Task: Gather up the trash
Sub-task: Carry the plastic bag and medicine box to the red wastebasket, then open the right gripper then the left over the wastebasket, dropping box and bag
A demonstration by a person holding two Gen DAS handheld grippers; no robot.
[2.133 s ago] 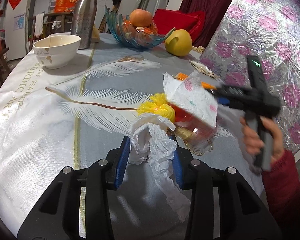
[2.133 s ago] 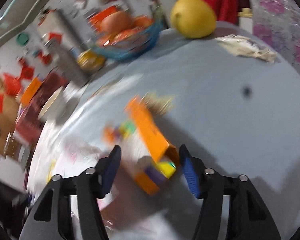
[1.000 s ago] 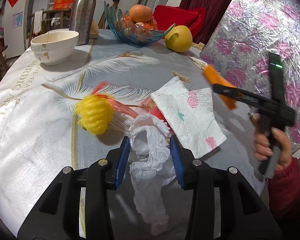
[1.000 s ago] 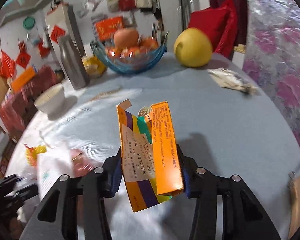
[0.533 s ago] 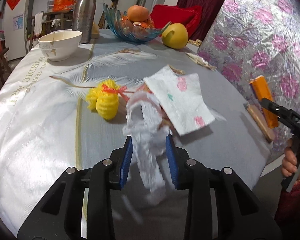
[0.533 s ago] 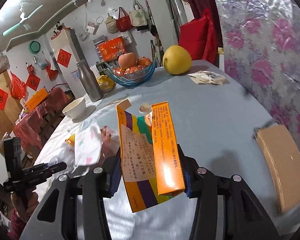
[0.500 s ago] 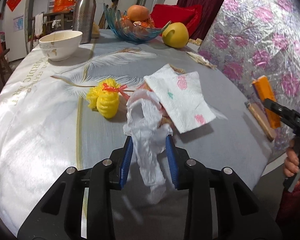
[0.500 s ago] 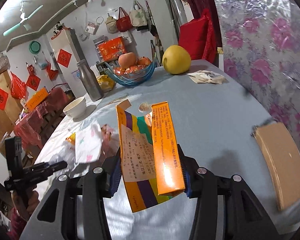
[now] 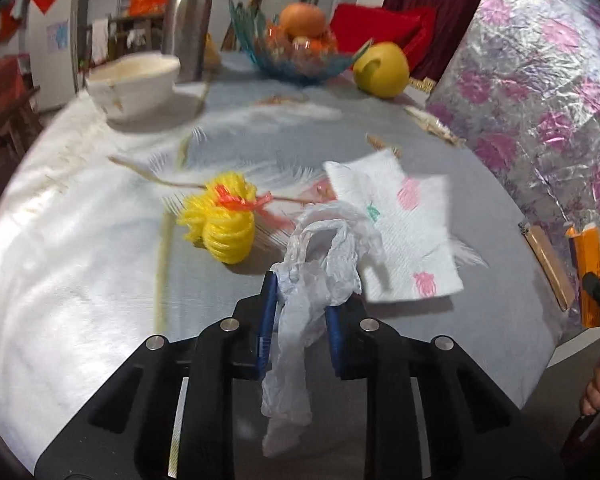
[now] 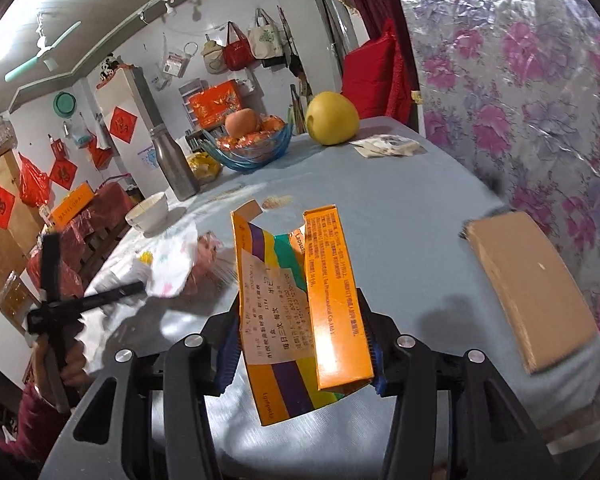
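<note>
Crinkled white plastic, a thin bag, sits between the blue pads of the left gripper; its jaws have just been closing and now pinch the bag, whose upper loop stands above the fingertips while a loose tail hangs down in front of the black frame. The left gripper tilts down toward the table, above its near edge. Just beyond the bag lies a white paper towel printed with pink and green marks, and to its left a yellow net ball tied with a red strip. Farther back stand a white bowl, a steel bottle, a blue glass fruit bowl and a yellow pomelo.

At the table's right side, the right gripper clamps an opened orange medicine box, which stands roughly upright between its pads, lifted clear of the tablecloth. This gripper also angles downward. A brown cardboard piece lies on the table's right edge. In the right wrist view, a hand in a red sleeve grips the left gripper's handle.
</note>
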